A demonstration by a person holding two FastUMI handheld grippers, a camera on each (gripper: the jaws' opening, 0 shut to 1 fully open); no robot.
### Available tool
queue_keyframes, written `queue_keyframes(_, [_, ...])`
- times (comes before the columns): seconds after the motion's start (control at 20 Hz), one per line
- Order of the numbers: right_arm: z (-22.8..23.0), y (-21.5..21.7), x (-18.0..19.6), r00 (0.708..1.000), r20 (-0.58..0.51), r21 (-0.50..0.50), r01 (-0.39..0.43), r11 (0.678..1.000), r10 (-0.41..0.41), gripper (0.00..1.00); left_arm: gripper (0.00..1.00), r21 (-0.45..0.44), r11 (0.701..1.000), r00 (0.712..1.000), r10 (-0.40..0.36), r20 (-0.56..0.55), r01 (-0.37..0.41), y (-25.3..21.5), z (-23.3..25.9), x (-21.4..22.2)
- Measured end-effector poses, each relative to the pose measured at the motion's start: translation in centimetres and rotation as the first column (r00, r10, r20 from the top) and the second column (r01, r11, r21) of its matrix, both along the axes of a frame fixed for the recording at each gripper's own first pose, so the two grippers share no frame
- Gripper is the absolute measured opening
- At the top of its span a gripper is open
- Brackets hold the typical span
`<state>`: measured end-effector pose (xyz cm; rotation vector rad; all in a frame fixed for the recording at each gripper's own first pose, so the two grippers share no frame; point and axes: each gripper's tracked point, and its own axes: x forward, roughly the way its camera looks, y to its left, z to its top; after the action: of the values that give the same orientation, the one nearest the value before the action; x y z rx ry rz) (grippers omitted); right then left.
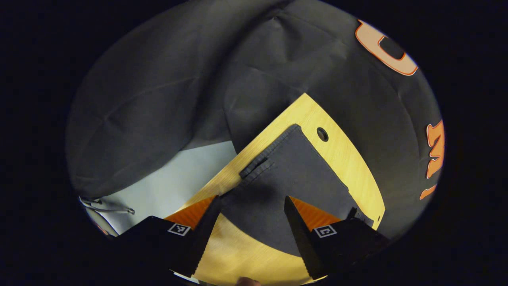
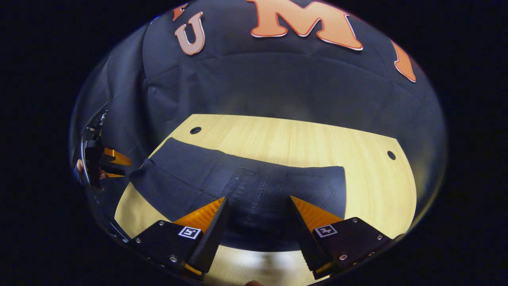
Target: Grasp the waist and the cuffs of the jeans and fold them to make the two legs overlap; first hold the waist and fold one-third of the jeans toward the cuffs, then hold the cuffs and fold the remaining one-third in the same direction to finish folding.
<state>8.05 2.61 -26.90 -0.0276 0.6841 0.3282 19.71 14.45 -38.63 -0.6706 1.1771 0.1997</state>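
Note:
Dark jeans [image 2: 242, 186] lie flat on the wooden table [image 2: 301, 139], legs overlapped, reaching from the left edge to the table's middle. A back pocket and seams face up near my right gripper [image 2: 258, 200], which hovers open just above that end. In the left gripper view the jeans [image 1: 289, 174] show a hemmed edge along the table's [image 1: 349, 159] side. My left gripper [image 1: 252, 200] is open over this end, nothing between its fingers. The left gripper [image 2: 99, 163] also appears at the far left of the right gripper view, held by a hand.
Two round holes [image 2: 195, 130] [image 2: 391, 155] pierce the tabletop near its back corners. Black cloth walls close in behind and to the sides. A pale floor patch [image 1: 174, 182] lies beyond the table's left edge.

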Motion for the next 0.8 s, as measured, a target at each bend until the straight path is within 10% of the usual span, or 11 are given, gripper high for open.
queue_keyframes(0.55, [2.5,-6.4,-2.4,0.981,0.029,0.005,0.193,0.981,-0.193,0.89,0.97,0.078,0.916,0.913,-0.379,-0.149,0.393,-0.1,-5.3,4.1])
queue_keyframes(0.8, [2.9,-6.9,-2.6,0.974,0.032,0.013,0.225,0.974,-0.225,0.89,0.95,0.154,0.817,0.827,-0.526,-0.198,0.556,-1.4,-5.6,3.9])
